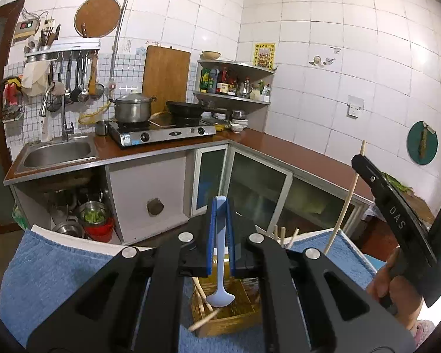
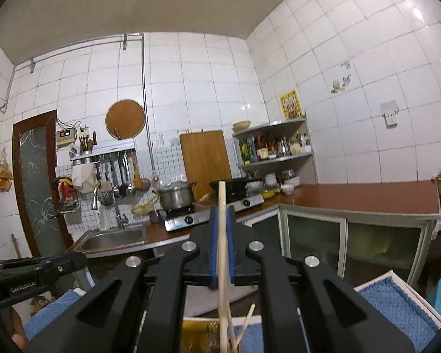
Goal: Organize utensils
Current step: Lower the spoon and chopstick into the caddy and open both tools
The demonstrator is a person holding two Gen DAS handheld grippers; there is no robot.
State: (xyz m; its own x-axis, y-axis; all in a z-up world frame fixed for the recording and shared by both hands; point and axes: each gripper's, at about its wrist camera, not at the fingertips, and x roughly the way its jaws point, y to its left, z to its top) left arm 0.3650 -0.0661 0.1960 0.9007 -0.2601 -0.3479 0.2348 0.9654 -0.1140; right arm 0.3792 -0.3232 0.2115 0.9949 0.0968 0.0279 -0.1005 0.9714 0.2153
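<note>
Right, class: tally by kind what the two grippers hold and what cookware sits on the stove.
spoon, in the left gripper: 1
chopstick, in the right gripper: 1
steel pot on the stove: 1
black wok: 1
Total: 4

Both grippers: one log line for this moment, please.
left gripper: shut on spoon | right gripper: shut on chopstick | both above box

A blue towel [image 1: 73,261] (fuzzy) carries a wooden utensil box [image 1: 235,309].
</note>
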